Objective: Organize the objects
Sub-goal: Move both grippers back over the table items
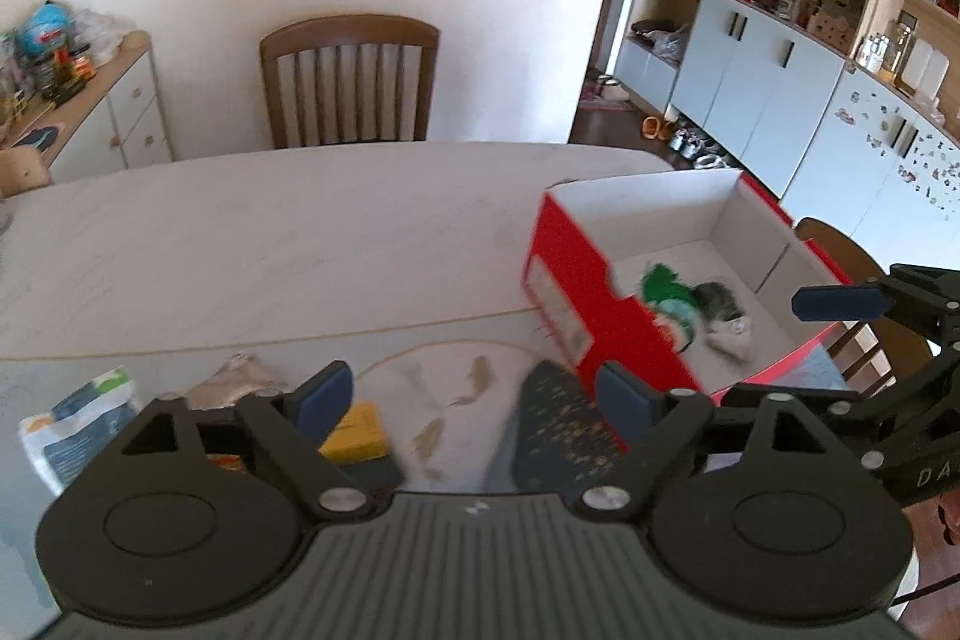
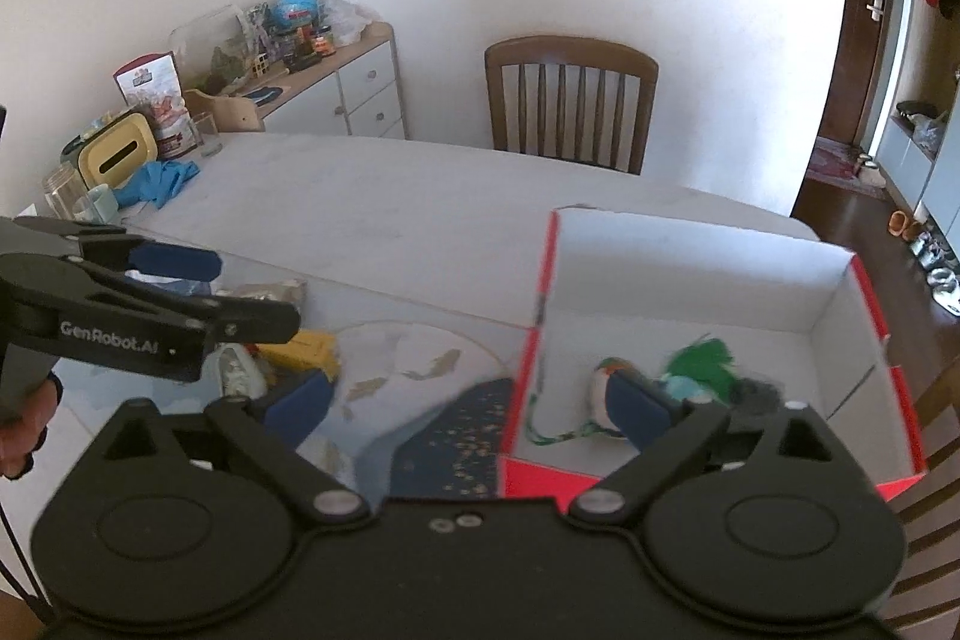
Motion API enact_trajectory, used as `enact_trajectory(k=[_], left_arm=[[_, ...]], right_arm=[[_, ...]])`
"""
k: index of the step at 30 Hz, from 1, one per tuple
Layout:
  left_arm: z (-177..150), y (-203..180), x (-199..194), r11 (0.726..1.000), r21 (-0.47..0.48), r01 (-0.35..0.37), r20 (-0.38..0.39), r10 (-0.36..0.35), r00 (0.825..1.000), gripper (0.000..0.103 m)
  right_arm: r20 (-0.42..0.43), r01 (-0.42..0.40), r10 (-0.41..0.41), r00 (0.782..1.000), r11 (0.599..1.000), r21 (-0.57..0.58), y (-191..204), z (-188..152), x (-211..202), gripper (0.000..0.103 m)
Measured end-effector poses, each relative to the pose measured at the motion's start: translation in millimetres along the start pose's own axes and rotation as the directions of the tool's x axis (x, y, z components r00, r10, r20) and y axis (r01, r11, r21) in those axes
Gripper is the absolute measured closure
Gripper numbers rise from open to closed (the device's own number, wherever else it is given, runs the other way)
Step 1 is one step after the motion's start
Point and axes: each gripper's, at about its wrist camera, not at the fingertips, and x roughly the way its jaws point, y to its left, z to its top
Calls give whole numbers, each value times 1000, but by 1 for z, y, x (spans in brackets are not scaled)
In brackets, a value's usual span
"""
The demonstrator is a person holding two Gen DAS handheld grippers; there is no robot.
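Dining-room setup: pale counter (image 1: pixel 270 244) with a wooden chair (image 1: pixel 351 79) behind it. The red box (image 2: pixel 702 340) with a white inside sits on the counter's right side, and it already holds a feathery green toy (image 2: pixel 699 367) and a small grey fuzzy thing (image 1: pixel 720 301). Left of the box, near the edge, are a yellow block (image 1: pixel 359 430), a crinkly white-and-blue packet (image 1: pixel 81 427) and some beige stuff, a bit blurry. My guess is they're all light; the packet looks soft and slippery, so I'd pinch it mid-body, while the block seems stiffer, so take it across its flat sides.

Left gripper (image 1: pixel 474 397) has its jaws wide apart with nothing between them, tilted down over the loose items. Right gripper (image 2: pixel 465 403) is likewise spread and empty, angled down over the box's near wall.
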Motion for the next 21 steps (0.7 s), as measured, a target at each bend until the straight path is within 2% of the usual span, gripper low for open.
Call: enact_trajectory(k=[3, 5, 15, 21], left_arm=[[-7, 20, -4, 1000, -12, 13, 1, -13, 1000, 7], [-11, 35, -6, 999, -26, 31, -3, -31, 1000, 0], [-40, 97, -16, 1000, -21, 0, 53, 1, 999, 0], [-50, 138, -10, 998, -45, -39, -7, 39, 999, 0]], right_arm=[[-9, 3, -3, 1000, 1000, 7, 12, 1, 9, 5], [-12, 5, -5, 1000, 1000, 15, 20, 1, 15, 5], [-46, 7, -5, 999, 999, 40, 57, -3, 47, 5], [-86, 0, 4, 996, 999, 41, 79, -8, 70, 5]])
